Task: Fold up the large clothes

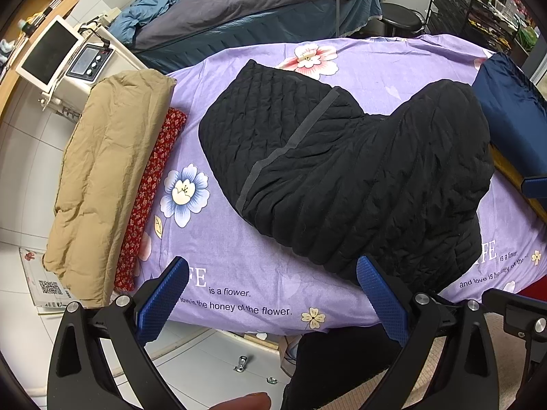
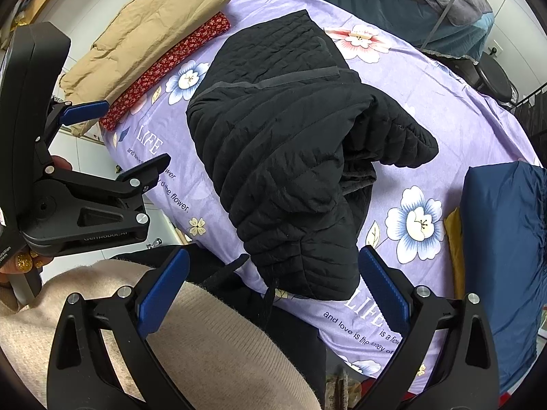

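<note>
Black quilted jacket: bunched, partly folded on tabletop.
Left tool: wide open, empty.
Right tool: wide open, empty.
Remaining: flatten, final folds.

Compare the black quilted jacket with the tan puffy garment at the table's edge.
The black quilted jacket lies rumpled and only partly folded in the middle of the purple floral sheet; the tan puffy garment is folded into a neat rectangular block at the edge. The black jacket rests directly on the sheet; the tan one sits atop a red floral fabric. Both are padded.
</note>
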`<state>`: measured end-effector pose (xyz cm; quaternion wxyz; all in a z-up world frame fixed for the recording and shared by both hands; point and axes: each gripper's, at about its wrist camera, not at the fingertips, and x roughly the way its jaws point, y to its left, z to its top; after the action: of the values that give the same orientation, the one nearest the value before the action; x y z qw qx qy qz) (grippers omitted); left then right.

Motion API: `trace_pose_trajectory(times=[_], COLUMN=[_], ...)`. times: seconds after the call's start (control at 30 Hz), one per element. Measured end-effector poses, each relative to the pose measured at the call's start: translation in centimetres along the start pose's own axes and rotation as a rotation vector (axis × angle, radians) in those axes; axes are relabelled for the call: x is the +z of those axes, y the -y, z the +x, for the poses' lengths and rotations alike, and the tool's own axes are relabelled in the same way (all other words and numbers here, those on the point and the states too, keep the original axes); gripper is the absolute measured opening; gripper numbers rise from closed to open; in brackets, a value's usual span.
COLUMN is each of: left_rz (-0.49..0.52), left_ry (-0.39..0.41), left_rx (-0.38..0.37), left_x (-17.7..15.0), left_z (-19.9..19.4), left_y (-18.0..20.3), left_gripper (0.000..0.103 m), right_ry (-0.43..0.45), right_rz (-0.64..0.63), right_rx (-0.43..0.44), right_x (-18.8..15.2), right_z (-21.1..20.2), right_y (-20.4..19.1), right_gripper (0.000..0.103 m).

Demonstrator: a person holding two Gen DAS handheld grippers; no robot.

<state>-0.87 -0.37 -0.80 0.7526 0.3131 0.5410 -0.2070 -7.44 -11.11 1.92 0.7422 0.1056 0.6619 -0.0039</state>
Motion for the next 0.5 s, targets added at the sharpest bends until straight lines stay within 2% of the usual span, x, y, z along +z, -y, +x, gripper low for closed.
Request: trace_pose_trajectory(times=[0.5], left_rz=[0.013], left_ry=[-0.004], left_rx=[-0.013], left_x=[0.16], left_z=[-0.17], left_y=[0.27], left_gripper=[0.096], right_ry=[0.007], right_rz=[0.006], right_rx=[0.004], right_x=[-0.31], right_z=[0.0], right_y=[0.06], right_gripper=[0.097])
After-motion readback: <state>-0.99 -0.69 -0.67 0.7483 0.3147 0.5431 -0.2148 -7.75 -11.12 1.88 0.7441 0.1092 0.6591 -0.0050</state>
